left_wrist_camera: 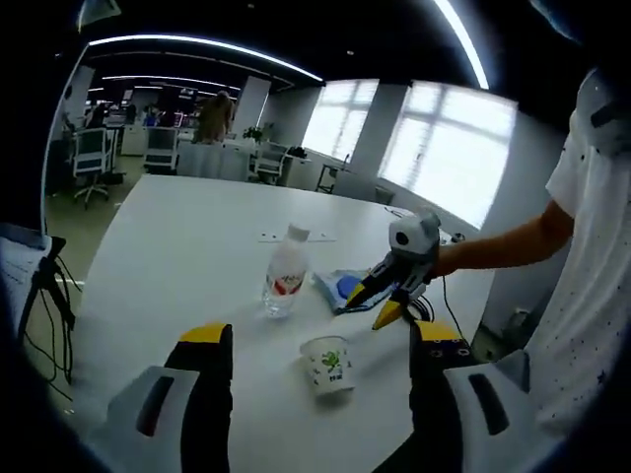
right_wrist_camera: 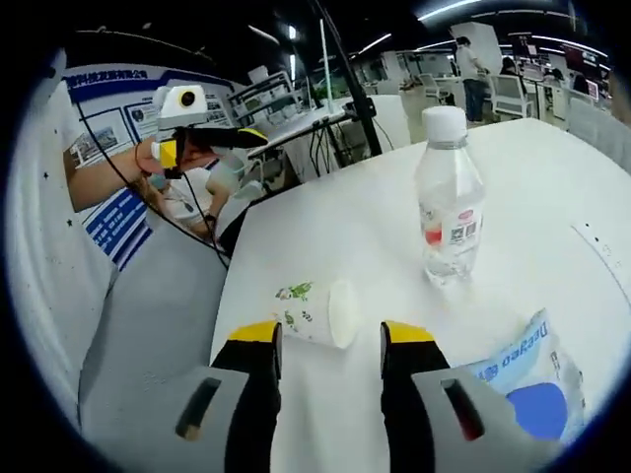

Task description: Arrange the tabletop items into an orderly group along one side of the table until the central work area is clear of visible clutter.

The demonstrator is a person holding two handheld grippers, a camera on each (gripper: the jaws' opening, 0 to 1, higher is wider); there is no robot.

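Observation:
On the white table (left_wrist_camera: 187, 246) stand a clear water bottle (left_wrist_camera: 285, 276) with a white cap and a small printed paper cup (left_wrist_camera: 328, 367); a blue and white packet (left_wrist_camera: 340, 289) lies beside them. My left gripper (left_wrist_camera: 317, 337) is open, its jaws wide apart on the near side of the cup. My right gripper (left_wrist_camera: 375, 305) reaches in from the right, open above the packet. In the right gripper view the cup (right_wrist_camera: 314, 311) seems to lie on its side just past my open right gripper (right_wrist_camera: 332, 337), with the bottle (right_wrist_camera: 449, 197) beyond, the packet (right_wrist_camera: 532, 379) at right and the left gripper (right_wrist_camera: 246, 136) far off.
A person in a white dotted shirt (left_wrist_camera: 592, 246) stands at the table's right edge. A tripod (left_wrist_camera: 44, 286) with cables stands off the left side. A flush socket cover (left_wrist_camera: 296, 236) sits mid-table. Office chairs (left_wrist_camera: 94, 158) and desks lie beyond. A poster board (right_wrist_camera: 108, 128) stands behind.

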